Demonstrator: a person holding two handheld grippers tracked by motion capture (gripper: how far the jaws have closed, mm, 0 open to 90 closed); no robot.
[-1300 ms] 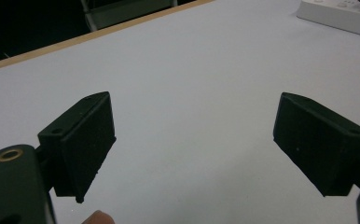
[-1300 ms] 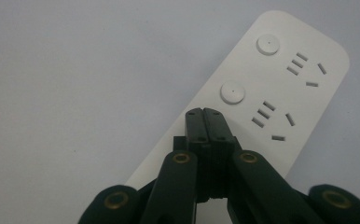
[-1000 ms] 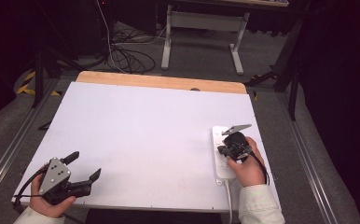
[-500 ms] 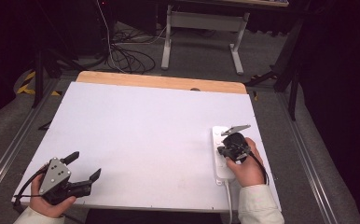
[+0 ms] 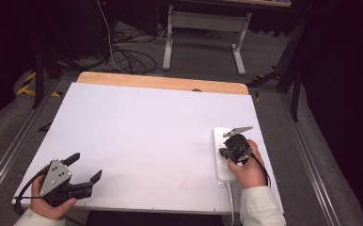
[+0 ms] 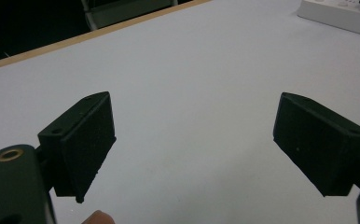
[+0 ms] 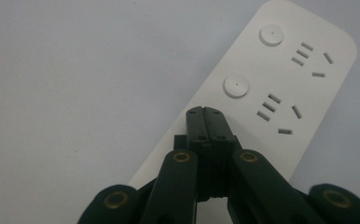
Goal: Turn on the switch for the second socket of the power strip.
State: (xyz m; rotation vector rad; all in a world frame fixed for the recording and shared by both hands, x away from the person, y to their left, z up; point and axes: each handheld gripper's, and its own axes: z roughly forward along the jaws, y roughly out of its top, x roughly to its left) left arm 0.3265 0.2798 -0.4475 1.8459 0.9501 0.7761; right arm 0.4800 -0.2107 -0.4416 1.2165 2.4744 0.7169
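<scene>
A white power strip lies at the right side of the white table, its cord running off the near edge. In the right gripper view the power strip shows two round buttons and two socket groups. My right gripper is shut, with nothing between its jaws, and its tips rest over the strip just below the nearer button. In the high view my right gripper sits over the strip. My left gripper rests at the table's near left corner, wide open and holding nothing; its two pads stand far apart above bare table.
A wooden edge runs along the table's far side. Metal rails flank the table left and right. Beyond it stand a desk frame and loose cables on the floor. In the left gripper view the power strip shows at the top right.
</scene>
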